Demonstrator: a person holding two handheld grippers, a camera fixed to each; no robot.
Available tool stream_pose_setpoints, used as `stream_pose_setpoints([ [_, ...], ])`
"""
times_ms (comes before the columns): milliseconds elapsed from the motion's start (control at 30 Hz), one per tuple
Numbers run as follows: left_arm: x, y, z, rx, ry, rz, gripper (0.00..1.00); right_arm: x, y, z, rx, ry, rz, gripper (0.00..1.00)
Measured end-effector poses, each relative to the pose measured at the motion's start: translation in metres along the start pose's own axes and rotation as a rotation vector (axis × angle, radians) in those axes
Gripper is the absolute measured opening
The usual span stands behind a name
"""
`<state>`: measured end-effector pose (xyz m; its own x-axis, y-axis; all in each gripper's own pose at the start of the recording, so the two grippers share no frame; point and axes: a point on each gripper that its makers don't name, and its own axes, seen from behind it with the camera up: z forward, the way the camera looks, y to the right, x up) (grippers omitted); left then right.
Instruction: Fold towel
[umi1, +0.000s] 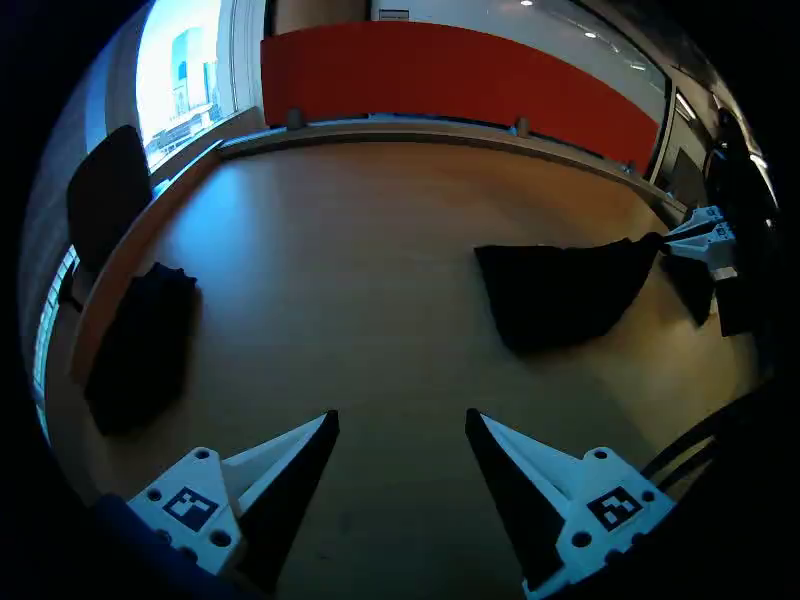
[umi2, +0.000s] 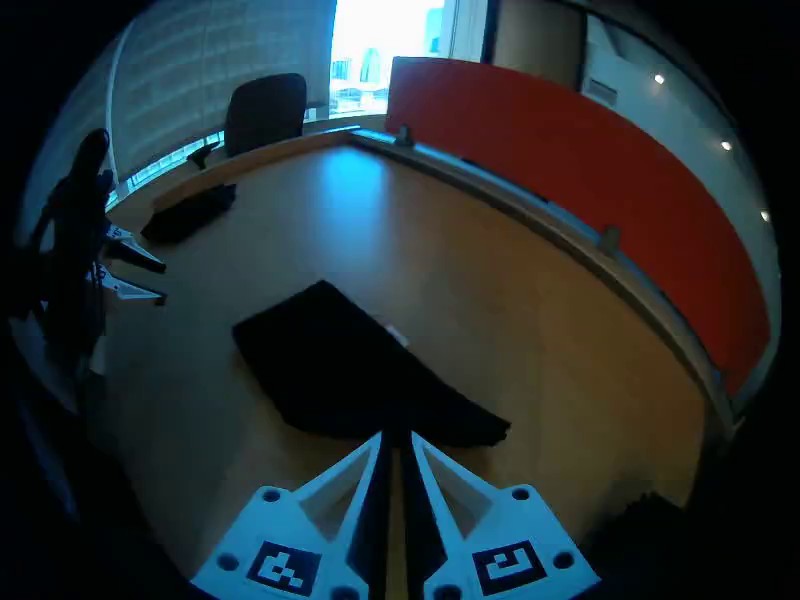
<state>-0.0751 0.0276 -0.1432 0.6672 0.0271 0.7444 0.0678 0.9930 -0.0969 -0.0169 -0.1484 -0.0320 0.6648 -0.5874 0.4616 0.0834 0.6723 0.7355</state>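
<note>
The left gripper (umi1: 400, 415) sits at the bottom of the left gripper view with its two fingers spread wide, nothing between them, above bare wooden tabletop (umi1: 330, 260). The dark towel (umi1: 560, 295) lies right of centre in that view, well apart from these fingers, and one corner of it is drawn out towards the right edge of the frame. There the right gripper (umi1: 705, 240) meets that corner.

In the right gripper view, the right gripper's own fingers stand at the bottom centre, pressed almost together with only a thin slit left, and the towel's near edge runs in at their tips, so they pinch the cloth. The rest of the towel spreads flat up and to the left, towards the middle of the frame.

A second dark bundle (umi1: 140, 340) lies on the tabletop at the left of the left gripper view, below a dark chair (umi1: 105, 195). An orange partition (umi1: 450, 75) runs along the far side of the tabletop at the top of the frame.
</note>
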Motion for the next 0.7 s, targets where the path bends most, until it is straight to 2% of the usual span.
stream_pose_setpoints([
  [400,0.002,-0.005,-0.003,0.005,0.010,-0.018,0.94,0.021,-0.008,0.005,0.029,0.012,-0.035,0.06],
  [700,0.003,-0.010,-0.009,0.001,0.029,-0.051,0.94,0.051,-0.027,0.022,0.084,0.016,-0.095,0.06],
])
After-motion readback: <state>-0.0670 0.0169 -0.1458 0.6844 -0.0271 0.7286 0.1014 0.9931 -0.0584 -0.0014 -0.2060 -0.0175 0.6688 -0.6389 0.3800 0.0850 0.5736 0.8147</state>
